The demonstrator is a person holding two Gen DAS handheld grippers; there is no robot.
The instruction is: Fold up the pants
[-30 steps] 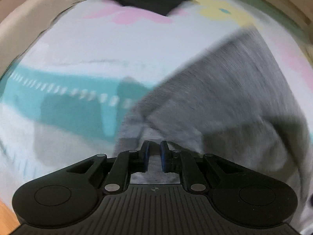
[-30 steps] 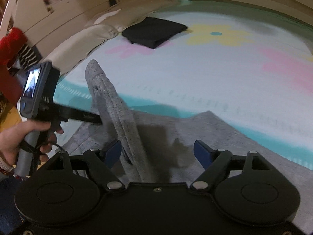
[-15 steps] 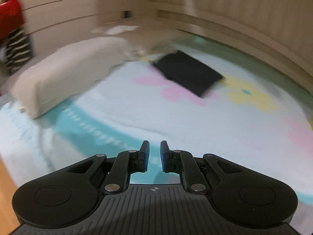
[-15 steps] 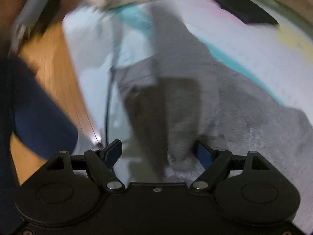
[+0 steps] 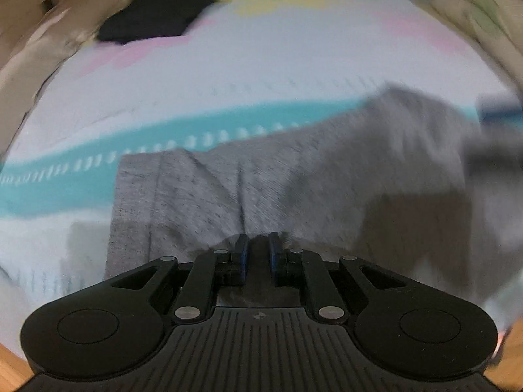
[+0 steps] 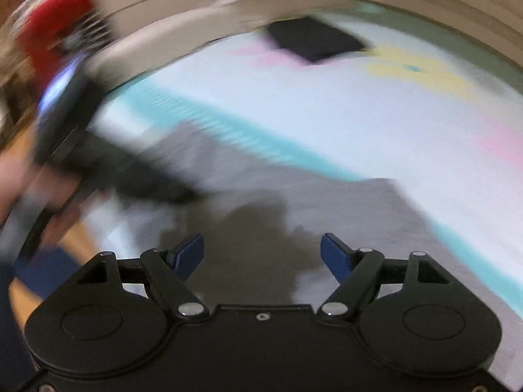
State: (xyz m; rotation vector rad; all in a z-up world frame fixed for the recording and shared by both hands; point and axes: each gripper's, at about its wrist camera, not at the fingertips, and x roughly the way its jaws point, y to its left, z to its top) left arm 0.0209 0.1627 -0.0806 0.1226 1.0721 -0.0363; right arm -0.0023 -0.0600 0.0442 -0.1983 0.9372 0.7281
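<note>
Where visible, grey pants [image 5: 294, 176] lie crosswise.

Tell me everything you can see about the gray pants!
The gray pants look like soft, speckled knit fabric with a stitched seam and creases. They lie spread, partly folded, on the flowered blanket, across its teal stripe. The left gripper hovers low over them, its jaws nearly closed with nothing clearly pinched. The right gripper is open above them. Motion blur hides the finer details.

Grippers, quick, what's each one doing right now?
Left gripper: nearly closed, grip unclear, over the grey pants.
Right gripper: open, holding nothing.
</note>
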